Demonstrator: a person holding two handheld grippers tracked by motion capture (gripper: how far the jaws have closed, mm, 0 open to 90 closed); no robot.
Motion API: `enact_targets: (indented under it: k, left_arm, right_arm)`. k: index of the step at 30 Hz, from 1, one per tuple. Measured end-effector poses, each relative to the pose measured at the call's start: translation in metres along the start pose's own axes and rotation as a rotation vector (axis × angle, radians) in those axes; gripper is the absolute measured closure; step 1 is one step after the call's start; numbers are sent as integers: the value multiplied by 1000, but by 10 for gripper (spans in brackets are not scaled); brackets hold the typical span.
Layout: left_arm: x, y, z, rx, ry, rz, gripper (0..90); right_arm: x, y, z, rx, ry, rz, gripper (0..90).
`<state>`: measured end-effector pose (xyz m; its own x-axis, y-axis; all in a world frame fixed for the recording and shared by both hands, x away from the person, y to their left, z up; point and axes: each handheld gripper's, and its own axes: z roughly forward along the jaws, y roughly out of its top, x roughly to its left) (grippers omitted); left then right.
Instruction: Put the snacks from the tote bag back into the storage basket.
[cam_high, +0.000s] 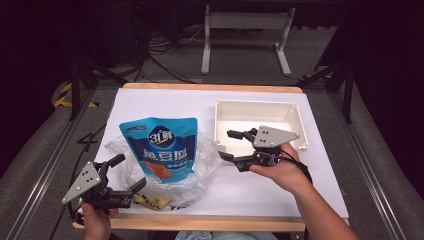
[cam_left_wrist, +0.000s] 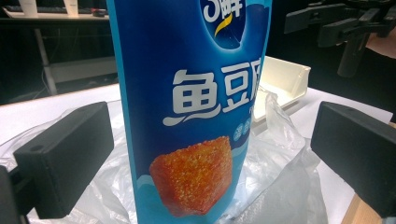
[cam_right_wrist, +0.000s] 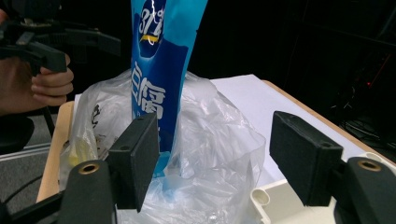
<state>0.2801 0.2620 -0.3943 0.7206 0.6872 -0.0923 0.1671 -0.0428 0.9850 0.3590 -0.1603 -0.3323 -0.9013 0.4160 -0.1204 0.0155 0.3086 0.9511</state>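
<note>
A blue snack pouch (cam_high: 160, 147) with white lettering and an orange cube picture stands upright inside a clear plastic bag (cam_high: 200, 165) on the white table. The same pouch (cam_left_wrist: 191, 107) rises close in front of my left gripper (cam_left_wrist: 212, 158), which is open with nothing between its jaws. In the high view the left gripper (cam_high: 127, 172) sits at the bag's near left edge. My right gripper (cam_high: 231, 145) is open to the right of the bag, over the tray's near left corner. From the right gripper view (cam_right_wrist: 215, 154) the pouch (cam_right_wrist: 161, 60) and bag (cam_right_wrist: 210, 140) stand ahead.
A white plastic tray (cam_high: 300, 125) sits at the table's right back. Something yellow (cam_high: 150, 201) lies in the bag near the front edge. The wooden table edge (cam_high: 210, 222) runs along the front. A desk frame (cam_high: 245, 35) stands beyond the table.
</note>
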Motion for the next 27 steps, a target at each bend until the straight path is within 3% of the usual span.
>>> enact_targets:
  k: [8, 27]
  left_arm:
    - [0, 0, 0, 0, -3, 6, 1]
    - [-1, 0, -7, -5, 11, 3, 1]
  right_arm:
    - [-1, 5, 20, 21, 45, -31, 327]
    - [8, 8, 80, 39, 150, -43, 249]
